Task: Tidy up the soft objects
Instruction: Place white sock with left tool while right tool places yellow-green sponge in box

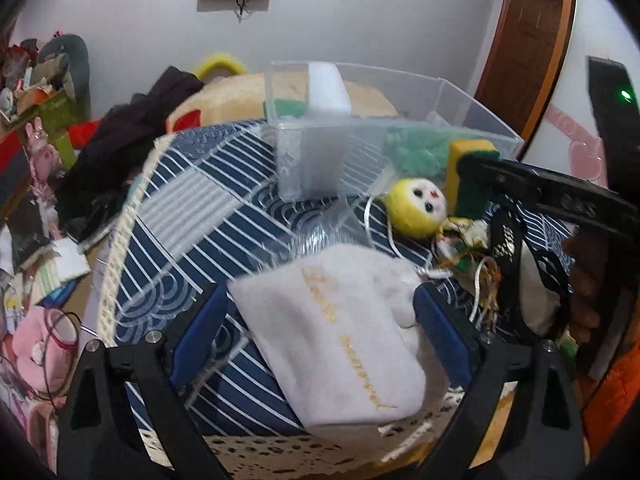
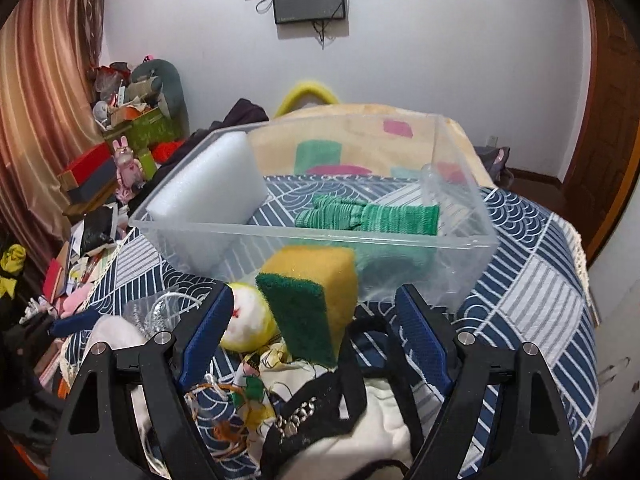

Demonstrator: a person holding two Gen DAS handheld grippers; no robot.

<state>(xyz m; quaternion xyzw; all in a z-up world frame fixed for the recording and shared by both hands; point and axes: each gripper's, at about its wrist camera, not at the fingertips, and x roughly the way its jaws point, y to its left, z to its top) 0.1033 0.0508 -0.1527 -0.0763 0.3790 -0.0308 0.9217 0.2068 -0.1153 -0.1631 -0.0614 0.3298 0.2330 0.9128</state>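
- Left wrist view: the left tool (image 1: 320, 316) is spread wide, its blue pads on either side of a white pouch (image 1: 340, 344) with gold lettering; I cannot tell whether the pads touch it. The pouch lies on a counter covered by a blue-and-white patterned cloth (image 1: 192, 216).
- Beyond it stands a clear plastic box (image 1: 472, 108). Inside are a white foam block (image 1: 326, 92) leaning against the box's wall and a green knitted cloth (image 1: 416, 148).
- Just outside the box lie a yellow doll head (image 1: 416, 208) and a yellow-and-green sponge (image 1: 468, 180) standing on edge.
- Right wrist view: the right tool (image 2: 316, 332) is spread, pinching nothing; the sponge (image 2: 312, 300) stands between its pads, apart from both, in front of the box (image 2: 460, 240).
- The box holds the foam block (image 2: 216, 180) at its left end and the green cloth (image 2: 368, 216) on its floor.
- Under the tool lie a black strap with a chain (image 2: 312, 412) on white fabric (image 2: 380, 420), and the doll head (image 2: 248, 320).
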